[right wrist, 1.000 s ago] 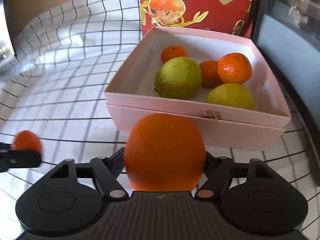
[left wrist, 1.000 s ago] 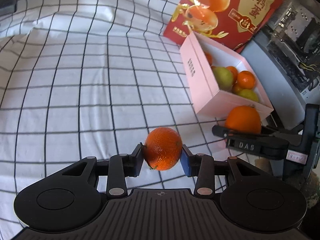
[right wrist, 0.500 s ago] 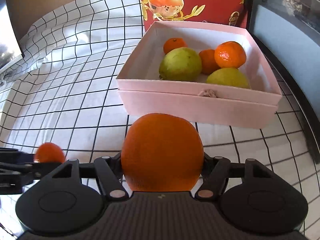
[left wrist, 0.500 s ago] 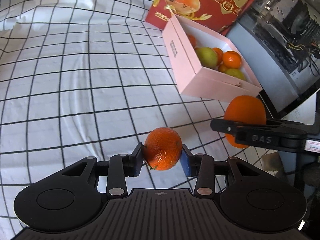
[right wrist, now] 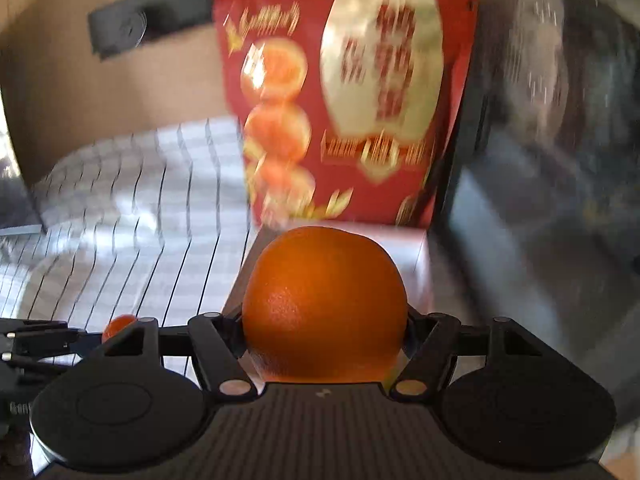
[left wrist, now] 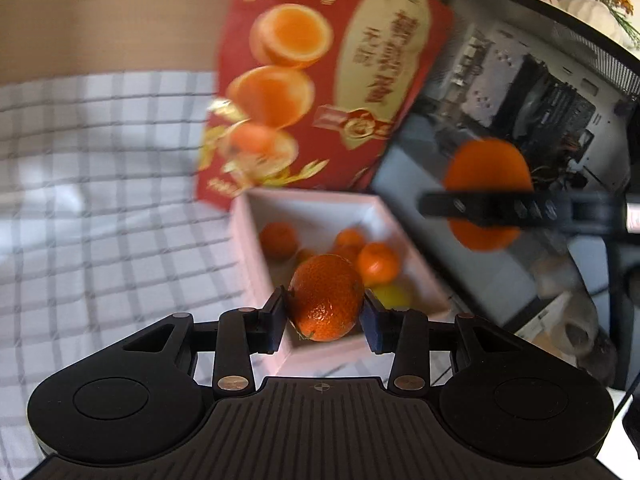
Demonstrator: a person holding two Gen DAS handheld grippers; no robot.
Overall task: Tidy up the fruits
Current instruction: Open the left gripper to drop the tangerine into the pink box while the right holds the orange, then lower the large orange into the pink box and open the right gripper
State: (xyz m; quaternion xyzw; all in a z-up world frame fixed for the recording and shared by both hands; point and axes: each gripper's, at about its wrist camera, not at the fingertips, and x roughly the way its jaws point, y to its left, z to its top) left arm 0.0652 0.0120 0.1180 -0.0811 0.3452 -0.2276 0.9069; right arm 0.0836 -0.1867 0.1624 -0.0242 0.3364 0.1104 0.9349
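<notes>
My left gripper [left wrist: 325, 314] is shut on a small mandarin [left wrist: 326, 298] and holds it above the near corner of the pink box [left wrist: 256, 256]. The box holds several mandarins [left wrist: 378, 263] and a yellow-green fruit [left wrist: 394, 296]. My right gripper [right wrist: 325, 326] is shut on a large orange [right wrist: 324, 306] in front of the box's far wall [right wrist: 420, 260]. In the left wrist view the right gripper [left wrist: 486, 204] holds that orange [left wrist: 486, 168] high, right of the box. In the right wrist view the left gripper's mandarin [right wrist: 118, 325] shows low at the left.
A red gift carton [left wrist: 320, 80] stands upright behind the box, also in the right wrist view [right wrist: 352, 92]. A white checked cloth [left wrist: 100, 200] covers the table. An open computer case [left wrist: 540, 92] is on the right.
Both grippers have lifted and moved forward toward the box with their fruit. The left mandarin now hangs over the box's near corner. Both views are blurred by motion.
</notes>
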